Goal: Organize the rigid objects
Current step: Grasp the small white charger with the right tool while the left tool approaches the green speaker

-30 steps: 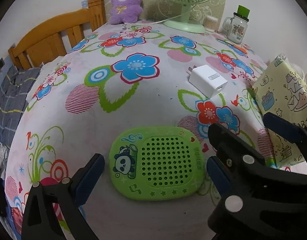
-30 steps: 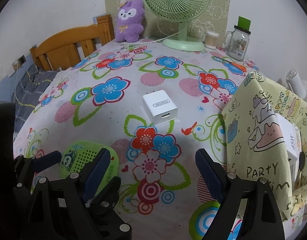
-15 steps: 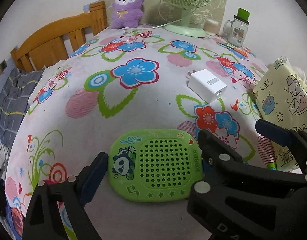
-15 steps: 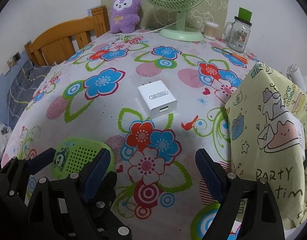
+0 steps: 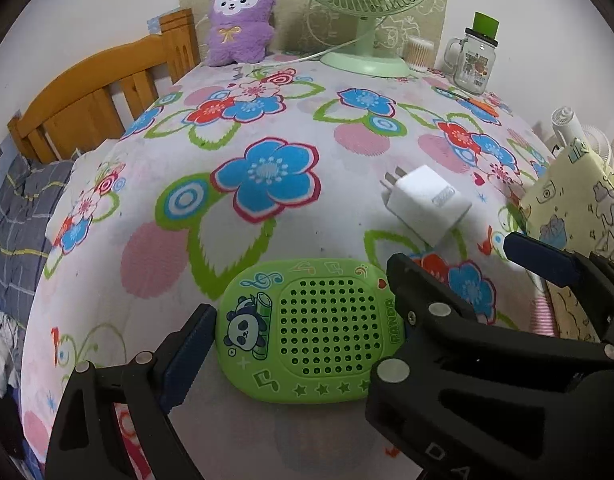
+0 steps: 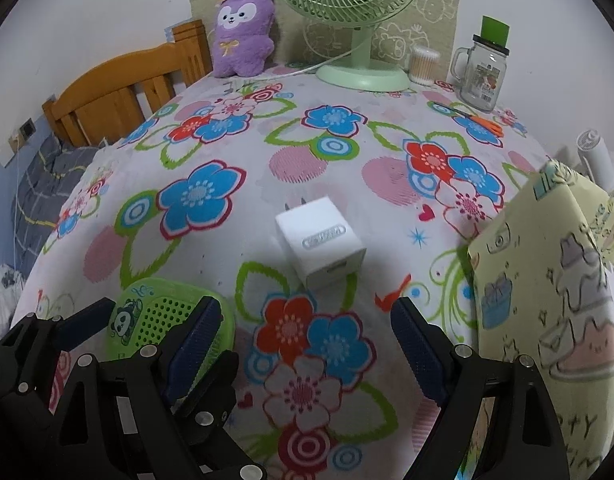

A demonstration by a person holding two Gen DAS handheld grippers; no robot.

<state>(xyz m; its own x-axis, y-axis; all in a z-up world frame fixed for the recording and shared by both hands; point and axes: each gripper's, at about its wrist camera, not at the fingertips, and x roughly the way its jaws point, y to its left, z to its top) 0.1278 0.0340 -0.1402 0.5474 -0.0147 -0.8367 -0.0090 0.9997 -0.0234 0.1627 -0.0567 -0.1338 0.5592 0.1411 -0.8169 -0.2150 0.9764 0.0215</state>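
Note:
A green panda speaker (image 5: 315,328) lies flat on the flowered tablecloth, between the fingers of my left gripper (image 5: 307,344). The left jaws stand at the speaker's two sides; contact on the right side is hidden by the right gripper's body. It also shows in the right wrist view (image 6: 163,316). A white plug charger (image 6: 319,240) lies ahead of my right gripper (image 6: 307,340), which is open and empty above the cloth. The charger also shows in the left wrist view (image 5: 425,204).
A yellow patterned bag (image 6: 555,280) stands at the right. A green fan (image 6: 355,20), purple plush (image 6: 243,28), cotton swab jar (image 6: 425,64), glass mug jar (image 6: 485,72) and orange scissors (image 6: 483,122) sit at the back. A wooden headboard (image 6: 119,88) is at left.
Both grippers moved forward. The left gripper's fingers have closed in around the green speaker. The right gripper has come nearer the white charger, still open.

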